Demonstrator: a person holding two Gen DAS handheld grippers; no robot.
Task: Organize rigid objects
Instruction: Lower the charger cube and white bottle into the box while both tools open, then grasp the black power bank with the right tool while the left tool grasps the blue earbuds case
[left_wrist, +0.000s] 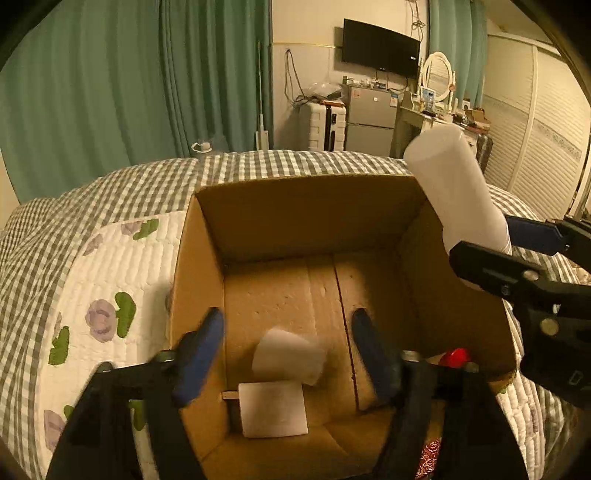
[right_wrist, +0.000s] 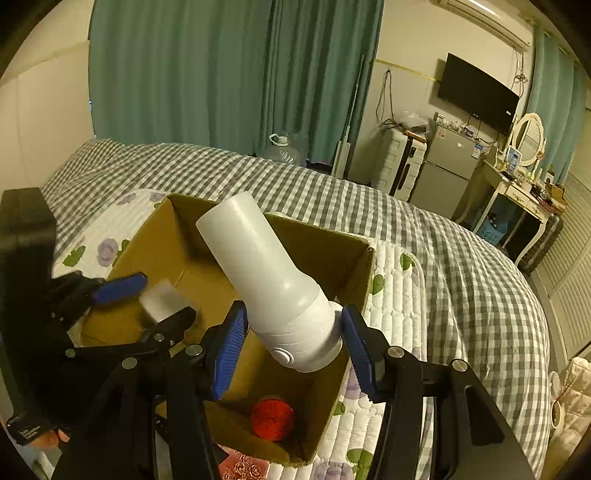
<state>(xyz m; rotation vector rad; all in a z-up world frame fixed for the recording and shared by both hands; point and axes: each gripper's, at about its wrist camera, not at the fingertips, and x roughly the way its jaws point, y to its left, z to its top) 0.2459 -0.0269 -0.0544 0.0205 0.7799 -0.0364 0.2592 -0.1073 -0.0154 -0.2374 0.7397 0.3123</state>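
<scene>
An open cardboard box (left_wrist: 306, 218) (right_wrist: 354, 266) sits on the bed. My left gripper (left_wrist: 288, 350) is open over the box, and a small white blurred object (left_wrist: 288, 356) (right_wrist: 164, 301) is between its fingers, apart from both. A white flat card (left_wrist: 273, 408) lies on the box floor below it. My right gripper (right_wrist: 291, 345) is shut on the cap end of a white bottle (right_wrist: 266, 273) (left_wrist: 456, 192), held tilted above the box's right side. A red round object (right_wrist: 272, 419) (left_wrist: 456, 357) lies in the box's near right corner.
The bed has a grey checked cover (right_wrist: 424, 221) and a white quilted mat with flowers (left_wrist: 99, 295). Beyond the bed are green curtains (left_wrist: 110, 92), a suitcase (left_wrist: 321, 123), a small fridge (left_wrist: 371, 118), a dressing table (right_wrist: 517, 192) and a wall TV (left_wrist: 380, 48).
</scene>
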